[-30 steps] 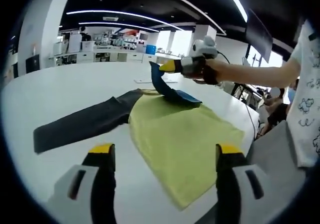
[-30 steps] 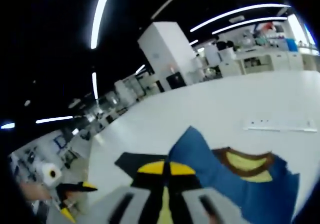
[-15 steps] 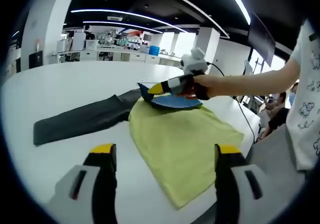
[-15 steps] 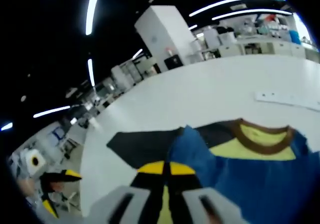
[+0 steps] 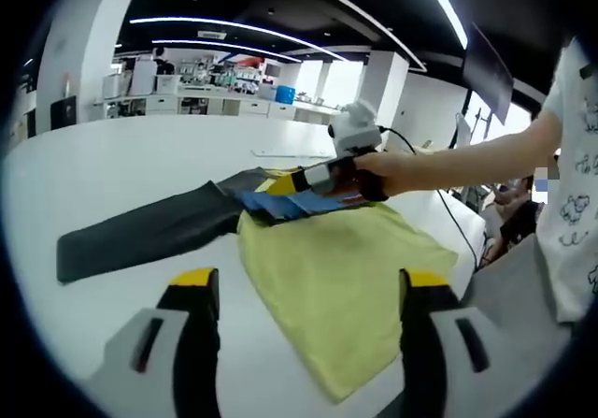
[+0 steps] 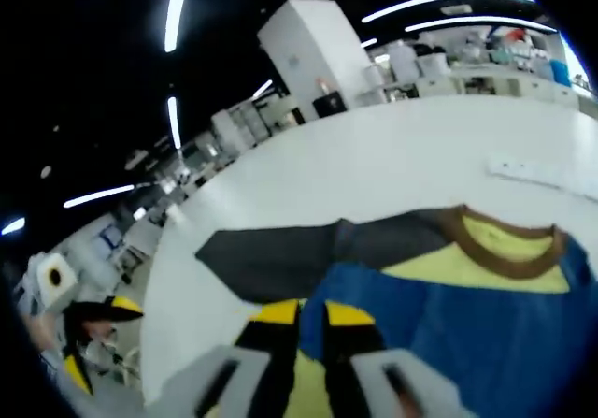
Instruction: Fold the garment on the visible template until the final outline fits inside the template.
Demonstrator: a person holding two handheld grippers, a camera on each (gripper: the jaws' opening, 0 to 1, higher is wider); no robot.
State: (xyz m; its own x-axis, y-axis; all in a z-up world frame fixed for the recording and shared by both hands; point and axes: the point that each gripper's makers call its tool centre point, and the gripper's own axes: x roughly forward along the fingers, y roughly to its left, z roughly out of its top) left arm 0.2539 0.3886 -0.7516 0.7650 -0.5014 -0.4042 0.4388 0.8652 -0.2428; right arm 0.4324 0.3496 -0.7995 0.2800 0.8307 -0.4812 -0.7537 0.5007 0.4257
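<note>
A shirt (image 5: 336, 268) lies flat on the big white table (image 5: 112, 165), in the middle of the left gripper view. Its body is yellow-green and spreads toward the lower right of that view. One long dark grey sleeve (image 5: 140, 231) sticks out to the left. A blue sleeve (image 5: 280, 203) is folded over the top part of the shirt, near the neck. In the right gripper view the neck has a brown collar (image 6: 495, 250) at the right, with blue cloth below it and the dark sleeve in the middle. The right gripper (image 5: 280, 186), held by a person's hand (image 5: 388, 170), sits low on the blue sleeve; its yellow-tipped jaws look almost closed, and it may be pinching the blue cloth, but I cannot tell for sure. The left gripper (image 5: 304, 292) is wide open at the bottom of its own view, above the shirt's near edge, and holds nothing.
</note>
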